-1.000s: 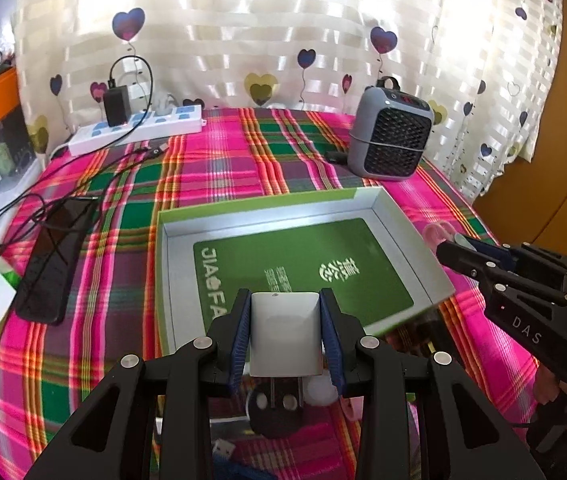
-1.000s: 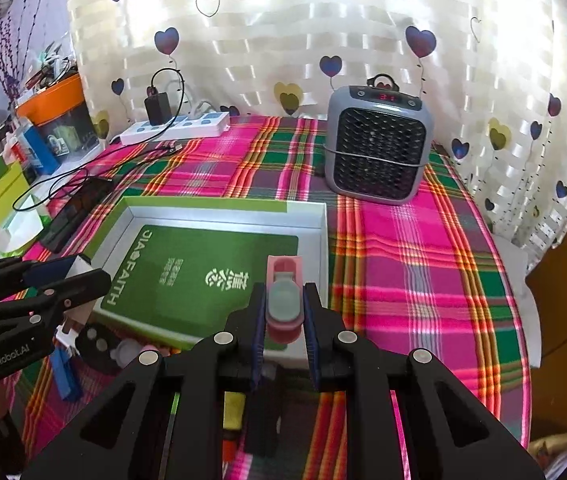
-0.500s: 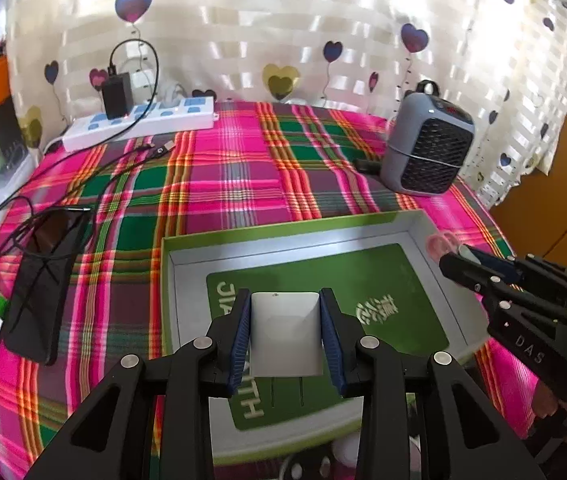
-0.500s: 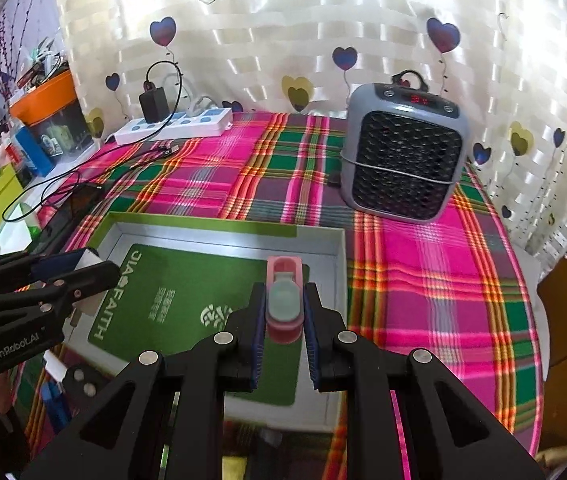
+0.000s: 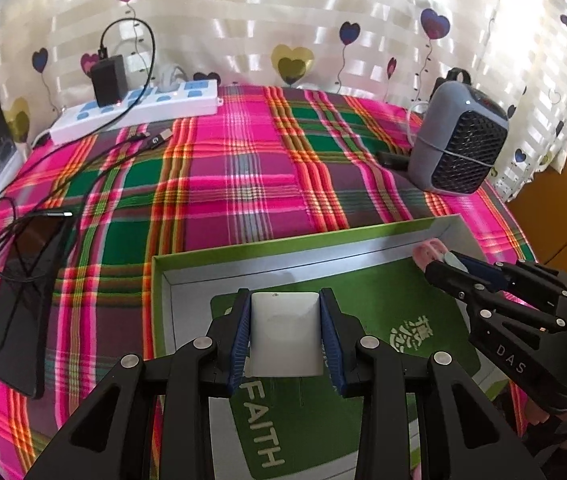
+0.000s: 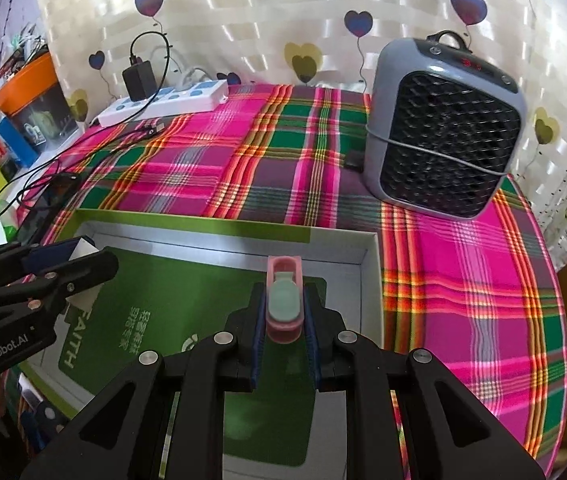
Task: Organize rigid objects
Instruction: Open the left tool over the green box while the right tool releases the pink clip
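My left gripper (image 5: 285, 334) is shut on a white rounded block (image 5: 285, 332), held over the left half of the open green-rimmed box (image 5: 283, 246). The box has white inner walls and a green card printed FAITH on its floor. My right gripper (image 6: 284, 308) is shut on a small pink clip with a pale green tab (image 6: 284, 298), held over the box (image 6: 203, 222) near its far right corner. From the left wrist view the right gripper (image 5: 435, 262) comes in from the right with the pink clip (image 5: 427, 250) at its tip. The left gripper (image 6: 83, 258) shows at the left of the right wrist view.
A grey fan heater (image 6: 443, 128) stands on the plaid cloth right of the box. A white power strip (image 5: 135, 110) with a black charger lies at the back. A black phone (image 5: 23, 304) and cables lie left. Small loose items (image 6: 43, 416) lie before the box.
Both grippers have moved forward and down over the box, each still holding its object. The loose items near the box's front edge have slipped out of the left wrist view.
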The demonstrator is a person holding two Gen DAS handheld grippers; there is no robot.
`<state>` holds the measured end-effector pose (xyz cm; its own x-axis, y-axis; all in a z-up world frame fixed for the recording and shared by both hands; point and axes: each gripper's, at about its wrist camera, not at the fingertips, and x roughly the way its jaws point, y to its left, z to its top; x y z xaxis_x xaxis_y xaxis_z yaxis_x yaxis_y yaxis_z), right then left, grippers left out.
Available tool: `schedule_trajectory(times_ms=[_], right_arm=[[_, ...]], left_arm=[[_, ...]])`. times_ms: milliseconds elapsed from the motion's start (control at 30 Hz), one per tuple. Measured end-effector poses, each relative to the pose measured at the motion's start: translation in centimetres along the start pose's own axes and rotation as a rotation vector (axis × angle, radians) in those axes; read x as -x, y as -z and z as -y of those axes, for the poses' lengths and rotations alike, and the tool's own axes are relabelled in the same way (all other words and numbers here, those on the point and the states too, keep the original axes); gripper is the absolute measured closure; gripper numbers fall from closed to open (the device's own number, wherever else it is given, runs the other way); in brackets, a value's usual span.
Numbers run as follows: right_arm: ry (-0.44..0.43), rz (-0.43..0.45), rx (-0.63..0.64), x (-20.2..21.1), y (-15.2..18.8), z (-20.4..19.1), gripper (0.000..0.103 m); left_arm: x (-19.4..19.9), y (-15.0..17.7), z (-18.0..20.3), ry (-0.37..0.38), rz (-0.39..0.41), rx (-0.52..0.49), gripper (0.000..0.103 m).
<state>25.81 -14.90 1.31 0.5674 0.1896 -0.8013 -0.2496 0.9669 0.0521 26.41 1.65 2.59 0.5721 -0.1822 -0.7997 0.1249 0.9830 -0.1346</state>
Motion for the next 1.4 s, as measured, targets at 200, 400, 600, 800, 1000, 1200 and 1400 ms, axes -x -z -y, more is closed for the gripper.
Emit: schedule_trajectory(times_ms=[200, 400, 600, 800, 1000, 1200, 1400], right_arm=[[0.001, -0.017, 0.009, -0.9, -0.2, -0.3, 0.084], [0.0, -0.027, 0.008, -1.3, -0.4, -0.2, 0.084], [-0.002, -0.042, -0.004, -1.6, -0.4, 0.0, 0.084], [0.003, -0.053, -0.004, -1.8, -0.5, 0.0, 0.084], [0.0, -0.054, -0.024, -1.8, -0.5, 0.2, 0.084], [-0.009, -0.036, -0.054, -1.4, -0.5, 0.5, 0.069], [-0.018, 0.0, -0.056, 0.1, 0.0, 0.3, 0.069]], left_arm=[[-0.9, 0.1, 0.0, -0.004, -0.017, 0.0, 0.071], [-1.2, 0.0, -0.1, -0.011, -0.025, 0.003, 0.071], [-1.2, 0.0, 0.0, -0.014, -0.028, -0.001, 0.071], [-1.4, 0.0, 0.0, -0.032, -0.034, -0.012, 0.071], [-1.5, 0.0, -0.4, -0.034, -0.037, 0.008, 0.07], [-0.9, 0.1, -0.4, -0.019, -0.024, 0.009, 0.067], [0.9, 0.7, 0.1, -0.004, 0.006, 0.002, 0.064]])
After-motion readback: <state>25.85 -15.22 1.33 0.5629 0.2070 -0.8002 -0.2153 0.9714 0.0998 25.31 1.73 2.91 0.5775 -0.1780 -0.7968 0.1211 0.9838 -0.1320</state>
